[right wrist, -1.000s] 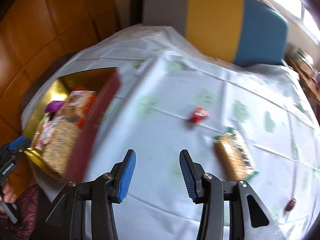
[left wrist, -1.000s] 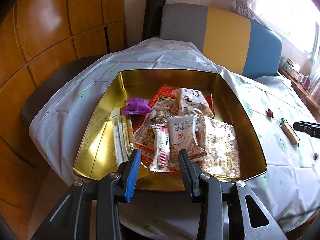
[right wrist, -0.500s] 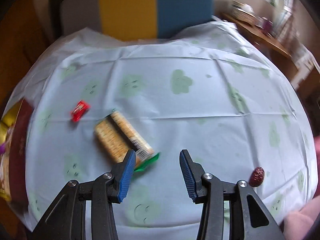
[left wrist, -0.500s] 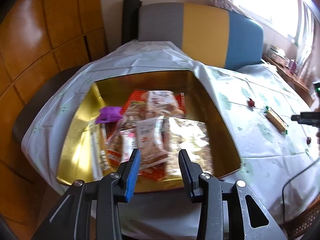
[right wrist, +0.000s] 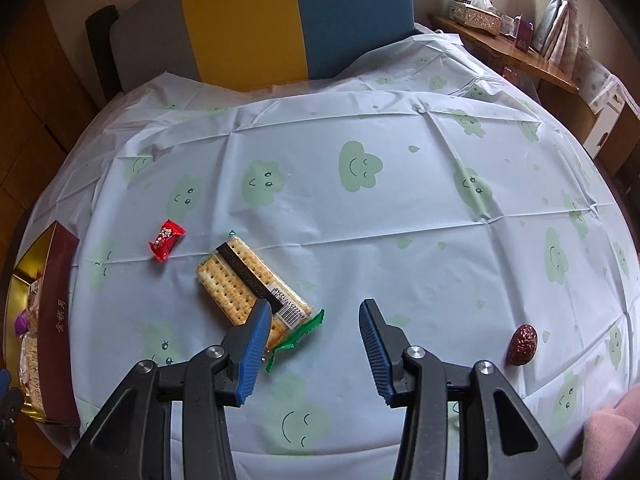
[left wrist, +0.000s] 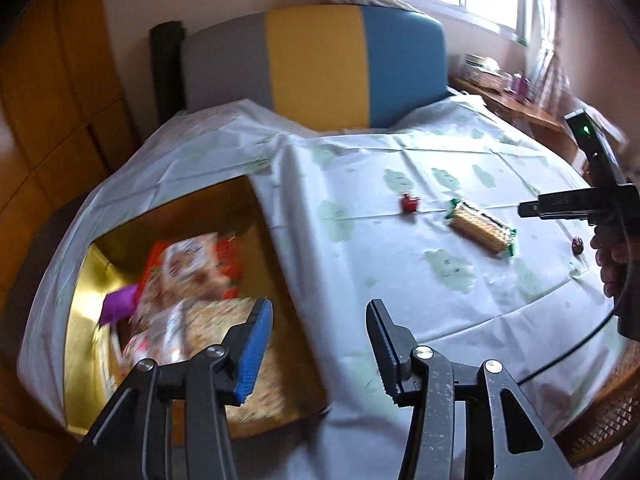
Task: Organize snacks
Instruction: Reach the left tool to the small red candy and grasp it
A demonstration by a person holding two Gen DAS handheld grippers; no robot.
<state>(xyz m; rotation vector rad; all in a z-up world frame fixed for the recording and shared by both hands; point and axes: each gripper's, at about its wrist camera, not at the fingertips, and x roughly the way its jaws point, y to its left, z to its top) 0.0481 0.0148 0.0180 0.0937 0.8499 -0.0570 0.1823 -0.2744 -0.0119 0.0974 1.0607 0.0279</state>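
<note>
Left wrist view is motion-blurred. The gold-lined box (left wrist: 276,276) sits at the left edge of the table; the packets heaped inside it smear together, and only a purple wrapper (left wrist: 118,302) and an orange-and-white packet (left wrist: 192,260) separate out. In the right wrist view the same box (right wrist: 56,312) is cut off by the frame edge, showing mostly its maroon outer wall.

Left gripper (left wrist: 318,340): jaws spread wide, nothing between them. It hangs over the box's right wall, blue pad over the packets, black finger over the tablecloth (left wrist: 400,292).

Moving right across the cloth: a red candy (right wrist: 166,239) lies loose, near the box but clear of it. Just beside it, the cracker pack (right wrist: 250,282) lies flat at a diagonal, barcode end and green crimped tail pointing toward the right gripper (right wrist: 314,344). That gripper is released and empty; its left blue finger overlaps the pack's near corner in view, probably above rather than touching, though I cannot tell. The pack sits left of the gap, not between the fingers.

Farther right, well apart, a dark red date (right wrist: 523,344) lies alone near the table edge. A pink sleeve (right wrist: 612,436) intrudes at the bottom right corner.

Behind the table: a grey, yellow and blue chair back (right wrist: 256,20), and a wooden sideboard (right wrist: 516,56) with a tissue box (right wrist: 476,12).
</note>
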